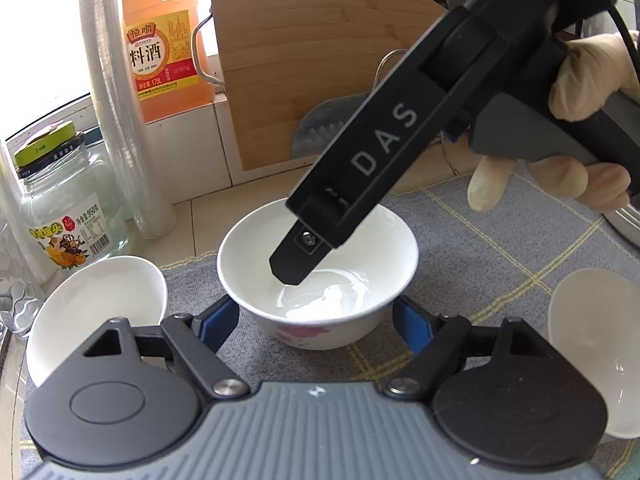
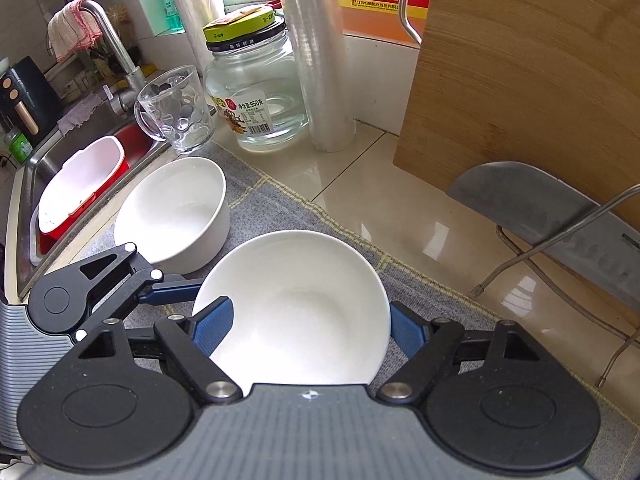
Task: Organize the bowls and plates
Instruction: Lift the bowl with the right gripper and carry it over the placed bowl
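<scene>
kitchen surface under a grey checked cloth (image 1: 500, 236), tiled wall behind. the flowered bowl (image 1: 316, 280) stands upright in the middle of the cloth, right between both sets of jaws. the left gripper (image 1: 316, 320) has a blue pad at each side of the bowl's base; i cannot tell whether they press. the right gripper (image 2: 310, 330) comes from above with one finger inside the rim and one outside, seemingly clamping the wall. a plain bowl (image 2: 176, 212) sits just beside on the sink side, another white bowl (image 1: 600, 356) on the other. glass jar (image 2: 256, 92), mug (image 2: 176, 108) and cutting board (image 2: 540, 80) stand behind, clear of a lift.
</scene>
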A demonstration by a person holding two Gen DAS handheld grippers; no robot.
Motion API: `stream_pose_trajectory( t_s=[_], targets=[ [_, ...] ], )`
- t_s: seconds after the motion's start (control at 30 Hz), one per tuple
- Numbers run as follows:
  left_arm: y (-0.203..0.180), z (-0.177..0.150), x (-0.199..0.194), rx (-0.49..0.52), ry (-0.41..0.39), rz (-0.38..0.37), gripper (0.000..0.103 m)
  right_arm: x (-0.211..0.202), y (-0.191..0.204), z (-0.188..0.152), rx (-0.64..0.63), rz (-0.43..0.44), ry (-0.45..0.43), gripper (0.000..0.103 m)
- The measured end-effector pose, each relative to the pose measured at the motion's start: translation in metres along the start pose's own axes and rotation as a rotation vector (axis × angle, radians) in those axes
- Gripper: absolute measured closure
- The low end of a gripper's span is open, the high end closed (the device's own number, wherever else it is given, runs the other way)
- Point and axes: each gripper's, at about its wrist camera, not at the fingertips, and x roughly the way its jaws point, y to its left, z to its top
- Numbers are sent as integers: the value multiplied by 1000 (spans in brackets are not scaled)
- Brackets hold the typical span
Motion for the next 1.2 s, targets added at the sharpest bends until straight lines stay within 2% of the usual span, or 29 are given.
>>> stream_pose_trajectory(
  t_s=[0.73,1.2],
  targets=[
    [2,3,-2,-5,40,-33,19,-2,1,1,50,34,16,15],
    [-18,18,-49,48,80,-57,19,-46,16,-15,116,75,-5,15]
  ],
)
